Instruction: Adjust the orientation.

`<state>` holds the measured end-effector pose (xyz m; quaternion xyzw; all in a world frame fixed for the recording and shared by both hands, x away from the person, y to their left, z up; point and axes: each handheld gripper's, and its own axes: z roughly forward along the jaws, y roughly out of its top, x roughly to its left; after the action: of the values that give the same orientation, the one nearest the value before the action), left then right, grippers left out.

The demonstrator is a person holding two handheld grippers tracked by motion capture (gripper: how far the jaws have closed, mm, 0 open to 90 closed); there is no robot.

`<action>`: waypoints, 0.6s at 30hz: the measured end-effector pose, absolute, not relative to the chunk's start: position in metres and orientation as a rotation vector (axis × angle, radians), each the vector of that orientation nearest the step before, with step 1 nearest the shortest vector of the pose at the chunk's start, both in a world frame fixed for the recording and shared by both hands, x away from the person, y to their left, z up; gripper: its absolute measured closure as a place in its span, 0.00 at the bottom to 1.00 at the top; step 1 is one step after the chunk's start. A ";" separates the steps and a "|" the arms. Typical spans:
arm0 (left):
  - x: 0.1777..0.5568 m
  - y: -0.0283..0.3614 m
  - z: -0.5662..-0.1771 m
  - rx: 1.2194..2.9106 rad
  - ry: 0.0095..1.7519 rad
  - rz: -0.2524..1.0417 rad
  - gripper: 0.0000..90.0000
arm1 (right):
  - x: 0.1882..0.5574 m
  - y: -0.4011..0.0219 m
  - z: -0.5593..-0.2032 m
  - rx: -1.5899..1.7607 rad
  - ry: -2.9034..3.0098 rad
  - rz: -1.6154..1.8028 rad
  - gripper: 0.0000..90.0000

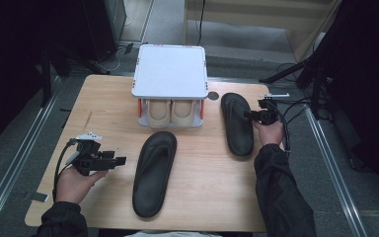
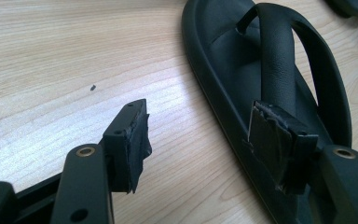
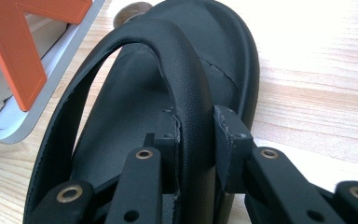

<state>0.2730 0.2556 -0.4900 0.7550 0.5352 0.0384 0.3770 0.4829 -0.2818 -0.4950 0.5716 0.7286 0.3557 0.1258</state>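
- right gripper (image 1: 254, 114) pinching the strap (image 3: 191, 88) of the right-hand black sandal (image 1: 237, 123); pads press both sides of it, per the right gripper view
- that sandal lies flat on the wooden table (image 1: 103, 98), right of the white shoe rack (image 1: 170, 69) (orange brackets, a beige pair on the lower shelf)
- second black sandal (image 1: 154, 173) lies mid-table, in front of the rack, well apart from the first
- left gripper (image 1: 114, 161) jaws spread, nothing between them, just left of the second sandal; one pad (image 2: 279, 140) is over its edge in the left gripper view, contact unclear
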 end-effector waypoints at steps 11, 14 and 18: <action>0.275 0.255 -0.490 1.930 1.364 0.101 0.43 | 0.481 -0.283 -0.490 1.677 2.119 1.034 0.82; 0.275 0.254 -0.489 1.934 1.359 0.098 0.43 | 0.479 -0.284 -0.488 1.674 2.122 1.033 0.82; 0.278 0.252 -0.489 1.939 1.351 0.094 0.43 | 0.475 -0.284 -0.487 1.671 2.138 1.025 0.82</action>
<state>0.2784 0.2521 -0.4891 0.7589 0.5287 0.0368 0.3784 0.4753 -0.2842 -0.4869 0.5718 0.7318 0.3508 0.1203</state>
